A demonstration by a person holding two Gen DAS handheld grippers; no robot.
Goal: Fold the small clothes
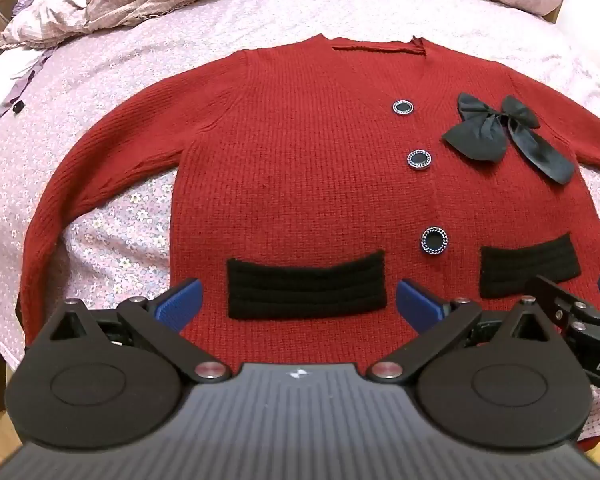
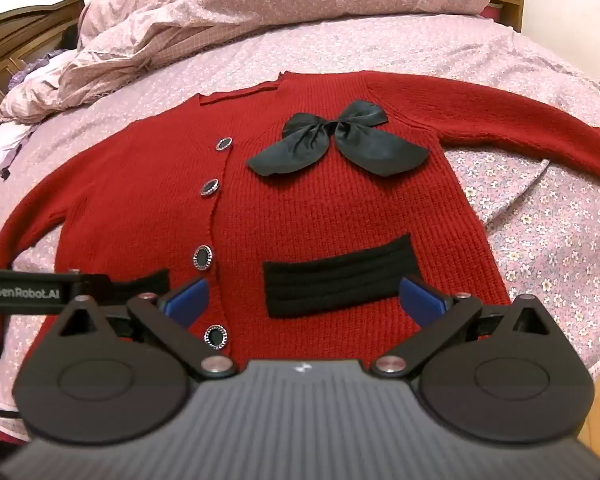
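Note:
A small red knitted cardigan lies flat and face up on the bed, both sleeves spread out to the sides. It has a black bow, several dark round buttons and two black pocket bands. My left gripper hovers open above the left pocket band, nothing between its blue pads. In the right wrist view the same cardigan shows with its bow. My right gripper stands open above the right pocket band, holding nothing. The right gripper's fingers poke in at the left view's right edge.
The bed wears a pink floral sheet. A crumpled pink duvet is bunched along the far side. Dark wooden furniture stands at the far left. The left gripper's body crosses the left edge of the right view.

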